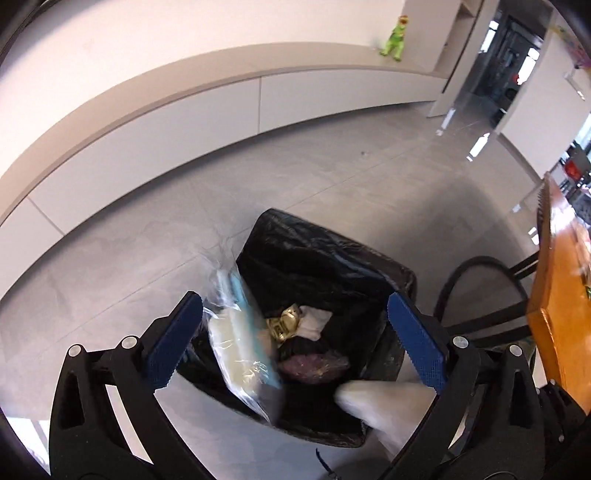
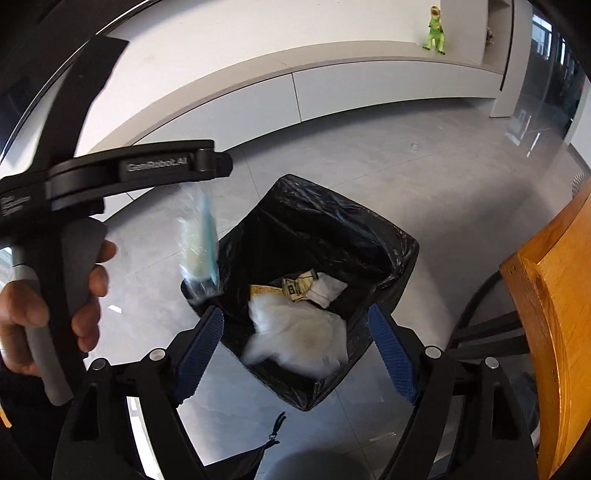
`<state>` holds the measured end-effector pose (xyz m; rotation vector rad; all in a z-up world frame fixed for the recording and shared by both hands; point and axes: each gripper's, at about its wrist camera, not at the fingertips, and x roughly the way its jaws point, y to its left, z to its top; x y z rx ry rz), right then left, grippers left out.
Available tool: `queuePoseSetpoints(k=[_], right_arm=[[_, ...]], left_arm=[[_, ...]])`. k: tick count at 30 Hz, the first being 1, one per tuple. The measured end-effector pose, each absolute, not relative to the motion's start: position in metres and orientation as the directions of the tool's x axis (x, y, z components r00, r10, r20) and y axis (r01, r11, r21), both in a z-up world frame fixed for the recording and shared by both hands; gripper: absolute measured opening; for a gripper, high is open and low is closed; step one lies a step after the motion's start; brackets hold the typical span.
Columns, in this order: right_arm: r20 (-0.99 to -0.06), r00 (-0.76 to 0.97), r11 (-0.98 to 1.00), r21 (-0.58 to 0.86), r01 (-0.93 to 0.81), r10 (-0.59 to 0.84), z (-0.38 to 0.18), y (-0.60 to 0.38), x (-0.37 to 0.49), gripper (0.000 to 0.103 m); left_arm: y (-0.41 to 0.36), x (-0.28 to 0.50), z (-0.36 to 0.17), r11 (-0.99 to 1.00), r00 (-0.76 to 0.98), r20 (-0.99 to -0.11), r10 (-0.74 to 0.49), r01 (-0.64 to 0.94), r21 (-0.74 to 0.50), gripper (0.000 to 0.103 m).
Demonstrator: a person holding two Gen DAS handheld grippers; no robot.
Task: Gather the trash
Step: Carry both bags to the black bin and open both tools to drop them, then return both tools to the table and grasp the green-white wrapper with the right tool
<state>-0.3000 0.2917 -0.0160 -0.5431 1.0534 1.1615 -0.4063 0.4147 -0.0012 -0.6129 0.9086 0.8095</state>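
Note:
A bin lined with a black bag (image 1: 325, 258) (image 2: 317, 225) stands on the grey floor and holds a gold wrapper (image 1: 284, 321), white paper (image 1: 314, 321) and a purple item (image 1: 314, 363). My left gripper (image 1: 295, 336) is open above the bin; a clear plastic packet with a teal edge (image 1: 236, 332) (image 2: 199, 243) is blurred in mid-air beside its left finger. My right gripper (image 2: 295, 350) is open over the bin's near edge; a blurred white crumpled tissue (image 2: 299, 336) (image 1: 380, 402) is in the air between its fingers.
An orange wooden table (image 1: 557, 302) (image 2: 550, 325) and a black chair frame (image 1: 476, 295) stand at the right. A low white cabinet (image 1: 184, 140) runs along the far wall with a green toy dinosaur (image 2: 435, 29) on it. A hand holds the left gripper's handle (image 2: 55, 295).

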Motion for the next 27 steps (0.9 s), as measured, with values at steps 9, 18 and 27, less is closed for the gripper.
queuePoseSetpoints(k=[9, 18, 27], right_arm=[[-0.868, 0.035, 0.376, 0.178, -0.909, 0.496, -0.008, 0.279, -0.296, 0.081], [-0.845, 0.035, 0.407, 0.22, -0.887, 0.534, 0.004, 0.251, -0.277, 0.081], [-0.823, 0.13, 0.509, 0.21, -0.835, 0.553, 0.025, 0.19, -0.228, 0.081]], left_arm=[[0.416, -0.405, -0.001, 0.571, 0.399, -0.865, 0.306, -0.803, -0.169, 0.097], [0.401, -0.378, 0.003, 0.628, 0.429, -0.858, 0.285, -0.759, -0.171, 0.097], [0.347, -0.306, 0.02, 0.748, 0.493, -0.844, 0.211, -0.637, -0.185, 0.097]])
